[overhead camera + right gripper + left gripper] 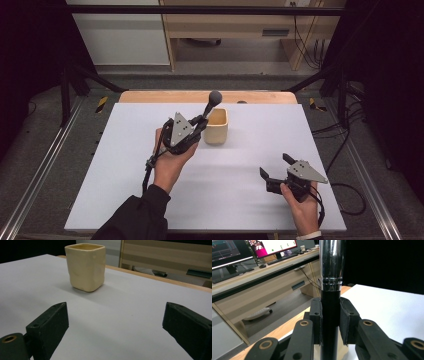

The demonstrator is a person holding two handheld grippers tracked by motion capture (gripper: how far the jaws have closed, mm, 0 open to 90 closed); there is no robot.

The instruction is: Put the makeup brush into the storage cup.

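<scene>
Up at the middle of the white-topped desk (125, 190), the left gripper (200, 125) is clamped on a long black-handled tool with a chrome shaft and a round grey head (212, 102). The left gripper view shows both black pads pressed flat against the black lower part of that tool (329, 312), one on each side, with the shiny chrome section and its ringed collar rising straight up past the top of the frame. From above, the tool slants up and away from the left hand (170, 162), and its grey head sits over the far edge of the desk, just behind the far left corner of the pale yellow squarish ceramic cup (216, 126). Whether the tool touches the cup cannot be told.

That cup stands upright on the desk, just right of the left gripper and well apart from the right one. In the right gripper view the cup (85, 266) shows ahead and a little to the left, its rounded-square mouth open upward.

The right gripper (276, 167) sits low near the front right of the desk, held by the right hand (300, 202). Its jaws stand wide apart with nothing between them but bare desk surface (120, 322).
</scene>
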